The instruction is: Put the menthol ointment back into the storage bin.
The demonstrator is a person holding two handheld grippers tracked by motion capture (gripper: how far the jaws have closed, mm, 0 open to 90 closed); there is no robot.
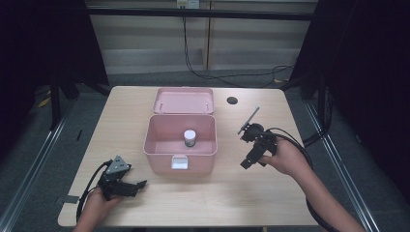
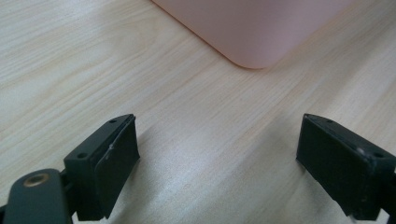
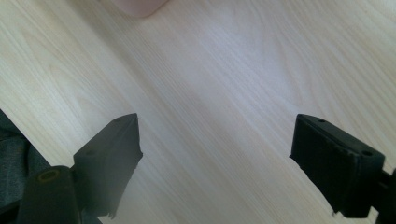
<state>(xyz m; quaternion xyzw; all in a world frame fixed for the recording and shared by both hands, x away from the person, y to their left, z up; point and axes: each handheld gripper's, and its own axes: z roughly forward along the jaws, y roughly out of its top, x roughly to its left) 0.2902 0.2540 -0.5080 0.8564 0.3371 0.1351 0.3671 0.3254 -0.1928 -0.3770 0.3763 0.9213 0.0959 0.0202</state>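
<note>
A pink box (image 1: pixel 180 140) stands open in the middle of the wooden table, its lid (image 1: pixel 184 100) folded back. Inside it stands a small bottle (image 1: pixel 190 137) with a white cap. My left gripper (image 1: pixel 138 186) rests low at the front left of the box, jaws wide apart with nothing between them; in the left gripper view (image 2: pixel 217 154) a corner of the pink box (image 2: pixel 254 28) lies ahead. My right gripper (image 1: pixel 247 162) hovers to the right of the box, open and holding nothing (image 3: pixel 215 154), with a corner of the box (image 3: pixel 140 5) at the top edge.
A round cable hole (image 1: pixel 232 100) sits in the table behind the box on the right. Cables trail from both grippers. The table's near edge (image 3: pixel 18 135) runs close by the right gripper. Dark frame posts flank the table.
</note>
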